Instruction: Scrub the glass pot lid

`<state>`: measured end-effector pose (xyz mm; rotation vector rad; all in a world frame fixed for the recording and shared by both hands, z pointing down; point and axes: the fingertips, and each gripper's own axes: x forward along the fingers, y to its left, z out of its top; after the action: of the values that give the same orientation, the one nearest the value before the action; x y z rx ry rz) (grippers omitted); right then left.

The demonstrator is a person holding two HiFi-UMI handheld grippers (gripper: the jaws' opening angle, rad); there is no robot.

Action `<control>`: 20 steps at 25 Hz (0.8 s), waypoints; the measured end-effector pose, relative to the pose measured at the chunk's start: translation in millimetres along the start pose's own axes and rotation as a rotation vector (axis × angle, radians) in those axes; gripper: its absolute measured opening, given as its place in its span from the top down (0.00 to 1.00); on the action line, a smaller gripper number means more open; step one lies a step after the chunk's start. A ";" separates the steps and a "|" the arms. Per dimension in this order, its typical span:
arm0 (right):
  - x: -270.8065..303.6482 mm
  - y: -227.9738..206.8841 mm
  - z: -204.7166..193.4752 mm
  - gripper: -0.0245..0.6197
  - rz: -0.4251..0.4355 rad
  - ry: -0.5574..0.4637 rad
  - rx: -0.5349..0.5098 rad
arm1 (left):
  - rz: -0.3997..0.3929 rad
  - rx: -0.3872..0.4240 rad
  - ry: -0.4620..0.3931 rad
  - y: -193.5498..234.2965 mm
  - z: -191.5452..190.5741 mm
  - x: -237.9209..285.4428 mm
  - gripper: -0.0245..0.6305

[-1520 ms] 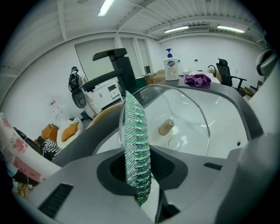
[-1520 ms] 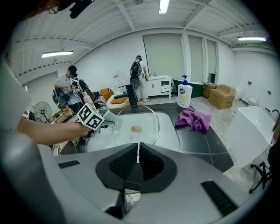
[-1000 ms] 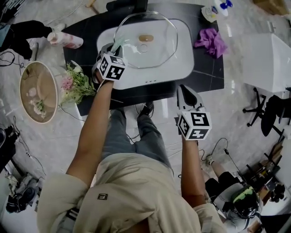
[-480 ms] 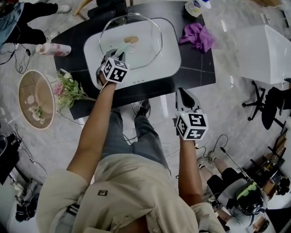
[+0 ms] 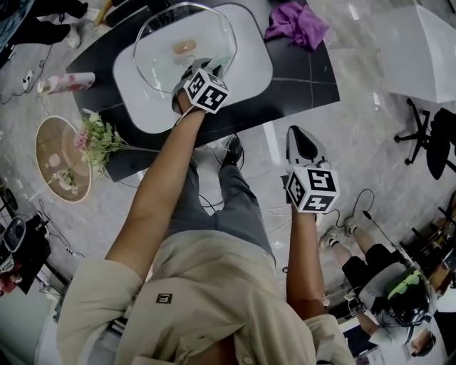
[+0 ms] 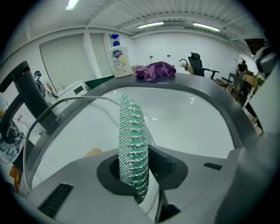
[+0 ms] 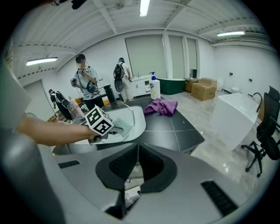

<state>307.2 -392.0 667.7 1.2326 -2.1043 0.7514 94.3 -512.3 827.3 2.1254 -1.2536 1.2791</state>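
Note:
The glass pot lid (image 5: 160, 39) lies in the white sink basin (image 5: 246, 68), its tan knob (image 5: 184, 47) facing up. My left gripper (image 5: 208, 69) is shut on a green and silver scrubber (image 6: 133, 144) at the lid's near right edge. In the left gripper view the lid's rim (image 6: 50, 111) arcs to the left of the scrubber. My right gripper (image 5: 299, 137) hangs shut with nothing in it, below the counter's front edge and over the floor. From the right gripper view I see the lid (image 7: 124, 111) and the left gripper's marker cube (image 7: 99, 122).
A purple cloth (image 5: 296, 21) lies on the black counter (image 5: 303, 75) at the back right, with a soap bottle (image 6: 118, 57) beside it. A pink bottle (image 5: 68, 82), flowers (image 5: 100, 139) and a round tray (image 5: 60, 160) are at the left. Two people (image 7: 85, 81) stand behind the counter.
My left gripper has carried the scrubber to the right along the lid's near edge. The right gripper stays low in front of the counter, still shut.

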 end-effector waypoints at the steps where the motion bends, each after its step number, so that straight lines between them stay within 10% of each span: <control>1: -1.6 -3.5 -3.3 0.92 -0.003 0.000 0.006 | -0.002 0.011 -0.001 -3.9 5.2 2.2 0.82; 20: 7.2 16.2 3.5 0.92 0.028 -0.013 -0.005 | 0.084 0.239 0.127 35.1 -55.0 -28.3 0.82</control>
<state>289.2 -391.8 667.6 1.2109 -2.1362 0.7525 30.9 -480.1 827.9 2.1273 -1.2000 1.6459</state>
